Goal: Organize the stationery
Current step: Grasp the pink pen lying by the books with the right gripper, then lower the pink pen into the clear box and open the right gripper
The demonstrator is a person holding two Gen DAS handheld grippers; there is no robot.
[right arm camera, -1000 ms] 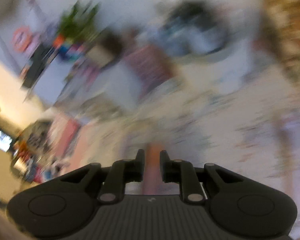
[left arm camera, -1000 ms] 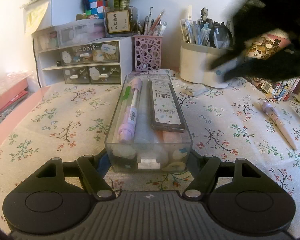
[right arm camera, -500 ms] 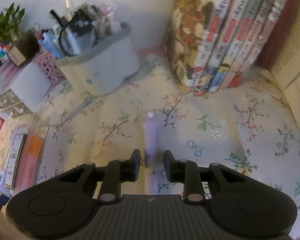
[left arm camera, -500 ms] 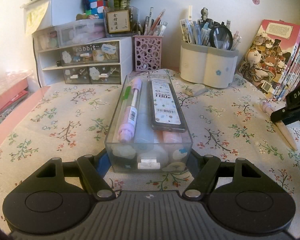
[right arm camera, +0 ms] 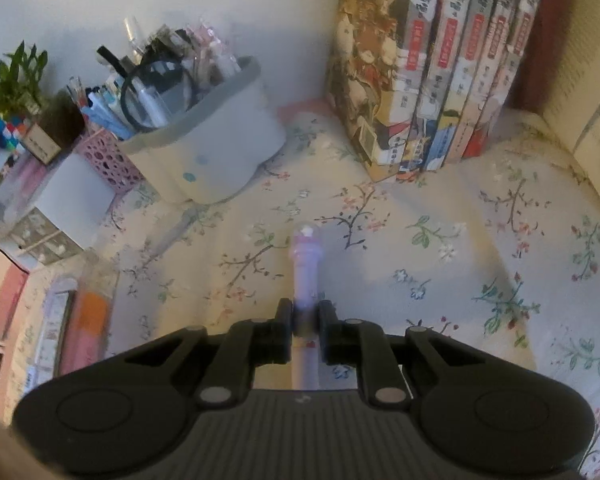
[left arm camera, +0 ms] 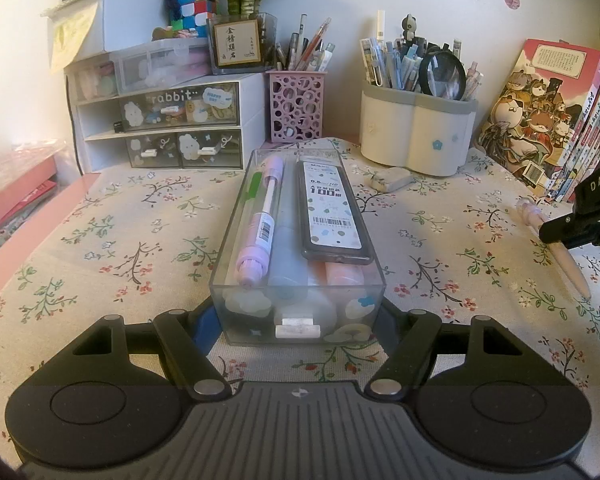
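Observation:
A clear plastic box [left arm camera: 298,304] stands on the flowered cloth and holds a purple pen [left arm camera: 260,220], a lead-refill case [left arm camera: 332,212] and other small items. My left gripper [left arm camera: 298,320] is shut on the box's near end, one finger on each side. A lilac and pink pen [right arm camera: 307,268] lies on the cloth at the right; it also shows in the left wrist view [left arm camera: 556,248]. My right gripper [right arm camera: 305,322] has its fingers close on either side of this pen's barrel; whether they press on it I cannot tell. The box shows at the left of the right wrist view [right arm camera: 88,312].
A white pen holder [left arm camera: 416,132] with pens and a magnifier stands at the back, a pink mesh cup [left arm camera: 296,106] and a white drawer unit [left arm camera: 160,128] to its left. A row of books [right arm camera: 440,72] stands at the right. An eraser [left arm camera: 390,179] lies near the holder.
My right gripper swung from a blurred sweep over the box to the right, came down over the lilac pen and narrowed its fingers around it. The left gripper and box have not moved.

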